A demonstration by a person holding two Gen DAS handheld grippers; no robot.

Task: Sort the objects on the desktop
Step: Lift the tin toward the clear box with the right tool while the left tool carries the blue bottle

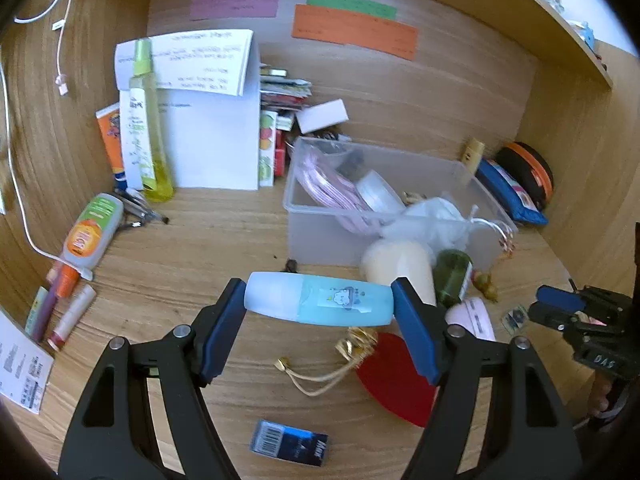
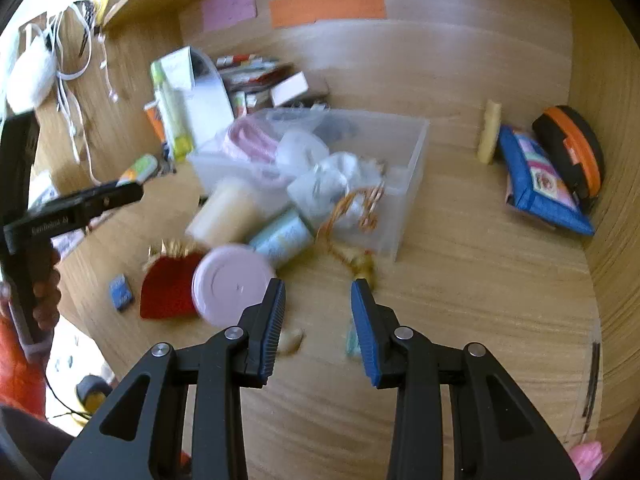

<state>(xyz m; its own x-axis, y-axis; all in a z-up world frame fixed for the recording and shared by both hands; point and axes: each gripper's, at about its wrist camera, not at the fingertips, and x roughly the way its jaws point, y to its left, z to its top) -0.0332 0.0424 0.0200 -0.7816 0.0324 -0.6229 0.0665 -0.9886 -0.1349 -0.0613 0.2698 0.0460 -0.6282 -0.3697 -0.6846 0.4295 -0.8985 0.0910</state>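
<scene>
My left gripper (image 1: 320, 308) is shut on a pale blue bottle (image 1: 320, 299) with a small cloud sticker. It clamps the bottle end to end and holds it crosswise above the wooden desk (image 1: 208, 248). Just beyond stands a clear plastic bin (image 1: 320, 236) holding pink cord, a white roll and a gauzy pouch. My right gripper (image 2: 318, 320) is open with nothing between its blue pads, hovering over the bare desk (image 2: 460, 300) in front of the bin (image 2: 412, 184). In the left wrist view the right gripper (image 1: 548, 308) shows at the right edge.
A cream bottle (image 1: 400, 268), a green bottle (image 1: 452, 276), a pink lid (image 2: 232, 288) and a red fan-shaped piece (image 1: 396, 376) crowd the bin's front. A dark box (image 1: 290, 444) lies near me. Tubes (image 1: 92, 232) and papers (image 1: 212, 140) fill the left. A blue pouch (image 2: 540, 184) leans at the right.
</scene>
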